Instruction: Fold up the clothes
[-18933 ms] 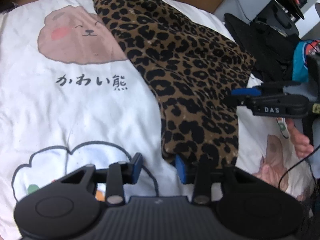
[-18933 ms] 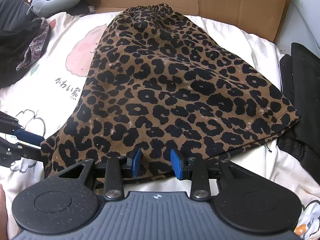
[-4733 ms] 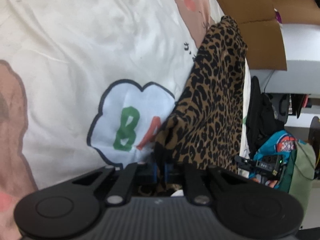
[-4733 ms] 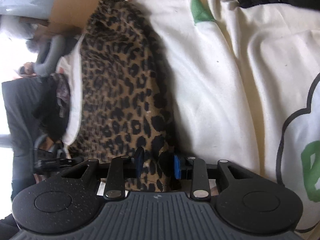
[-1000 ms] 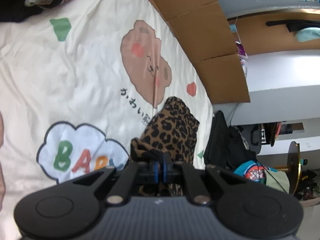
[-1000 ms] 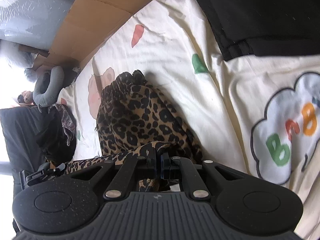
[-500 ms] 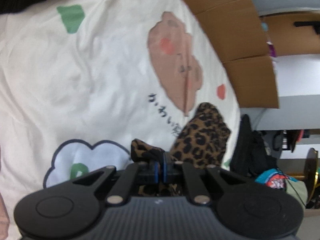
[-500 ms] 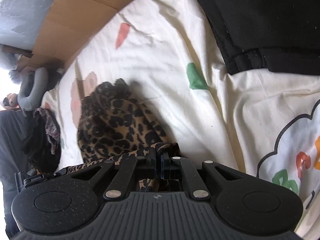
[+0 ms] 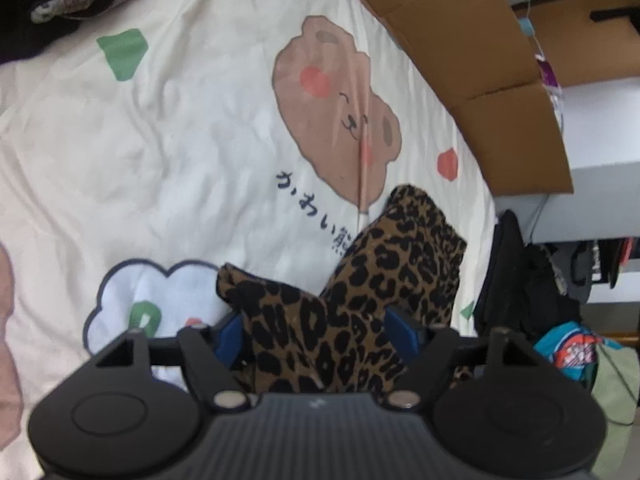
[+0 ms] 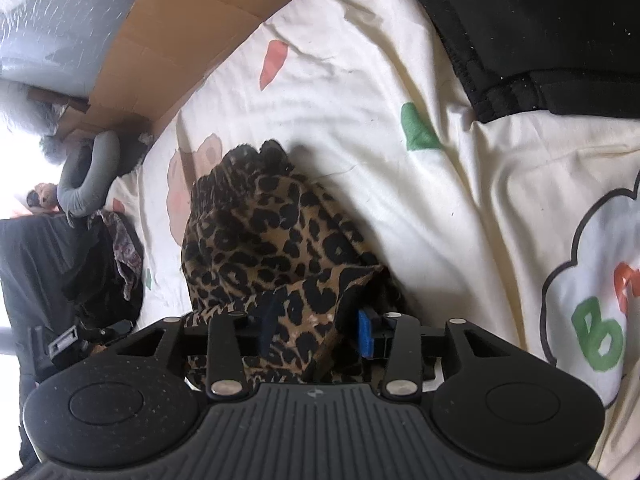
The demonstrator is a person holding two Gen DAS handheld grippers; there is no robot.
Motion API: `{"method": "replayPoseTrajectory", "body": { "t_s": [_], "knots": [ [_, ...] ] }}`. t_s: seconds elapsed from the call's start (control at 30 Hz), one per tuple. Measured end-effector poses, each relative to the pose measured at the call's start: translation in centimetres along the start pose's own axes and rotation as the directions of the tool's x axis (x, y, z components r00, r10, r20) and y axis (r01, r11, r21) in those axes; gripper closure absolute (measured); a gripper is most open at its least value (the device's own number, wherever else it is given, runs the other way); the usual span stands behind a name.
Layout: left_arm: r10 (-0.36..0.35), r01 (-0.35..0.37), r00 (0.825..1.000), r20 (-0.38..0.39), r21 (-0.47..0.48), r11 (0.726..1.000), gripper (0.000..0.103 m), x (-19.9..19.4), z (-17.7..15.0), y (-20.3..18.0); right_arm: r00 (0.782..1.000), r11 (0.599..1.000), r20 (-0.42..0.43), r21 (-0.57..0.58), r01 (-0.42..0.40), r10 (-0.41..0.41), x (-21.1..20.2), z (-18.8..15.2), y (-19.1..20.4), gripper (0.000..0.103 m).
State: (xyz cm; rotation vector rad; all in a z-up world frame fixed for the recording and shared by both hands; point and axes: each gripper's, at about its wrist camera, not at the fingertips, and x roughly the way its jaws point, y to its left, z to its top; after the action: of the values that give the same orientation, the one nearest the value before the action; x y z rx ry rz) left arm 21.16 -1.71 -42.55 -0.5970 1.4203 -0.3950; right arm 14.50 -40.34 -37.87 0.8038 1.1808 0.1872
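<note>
My left tongs [image 9: 318, 330] stand wide, their blue pads [image 9: 230, 336] spread with the leopard-print garment [image 9: 400, 264] bunched loose between them and trailing away ahead and to the right over the cartoon bedsheet [image 9: 180, 140]. Only this view shows the brown bear print [image 9: 336, 120] straight ahead of the fingers and the black clothes [image 9: 516, 280] far right. My right tongs [image 10: 316, 330] are also wide, the garment [image 10: 260, 232] draped over the gap and heaped just ahead. Only that view shows the black garment [image 10: 540, 20] lying well ahead to the right, and my other tongs [image 10: 68, 340] low at the left.
</note>
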Motion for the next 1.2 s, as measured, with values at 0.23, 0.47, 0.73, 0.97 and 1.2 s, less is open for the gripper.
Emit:
{"method": "replayPoseTrajectory", "body": {
  "t_s": [0.23, 0.47, 0.73, 0.97, 1.2],
  "knots": [
    [0.069, -0.067, 0.997, -0.021, 0.107, 0.992, 0.022, 0.0, -2.8, -2.4, 0.998, 0.993, 0.025, -0.106, 0.054, -0.052, -0.5, -1.6, 2.1, 0.053],
    [0.168, -0.144, 0.983, -0.078, 0.248, 0.958, 0.022, 2.0, -5.4, -4.6, 0.995, 0.974, 0.032, -0.204, 0.096, -0.091, -0.5, -2.7, 3.9, 0.052],
    [0.217, -0.181, 0.974, -0.062, 0.363, 0.914, 0.022, 4.1, -7.5, -5.8, 0.991, 0.951, 0.031, -0.279, 0.132, -0.129, 0.9, -3.7, 4.6, 0.052],
    [0.229, -0.206, 0.973, -0.018, 0.366, 0.907, 0.023, 4.8, -7.8, -6.2, 0.985, 0.921, 0.050, -0.350, 0.170, -0.162, 1.3, -4.3, 5.4, 0.044],
    [0.233, -0.219, 0.972, 0.021, 0.432, 0.875, 0.023, 5.4, -8.3, -7.1, 0.976, 0.887, 0.079, -0.409, 0.216, -0.201, 1.9, -5.1, 5.5, 0.044]
  ]
}}
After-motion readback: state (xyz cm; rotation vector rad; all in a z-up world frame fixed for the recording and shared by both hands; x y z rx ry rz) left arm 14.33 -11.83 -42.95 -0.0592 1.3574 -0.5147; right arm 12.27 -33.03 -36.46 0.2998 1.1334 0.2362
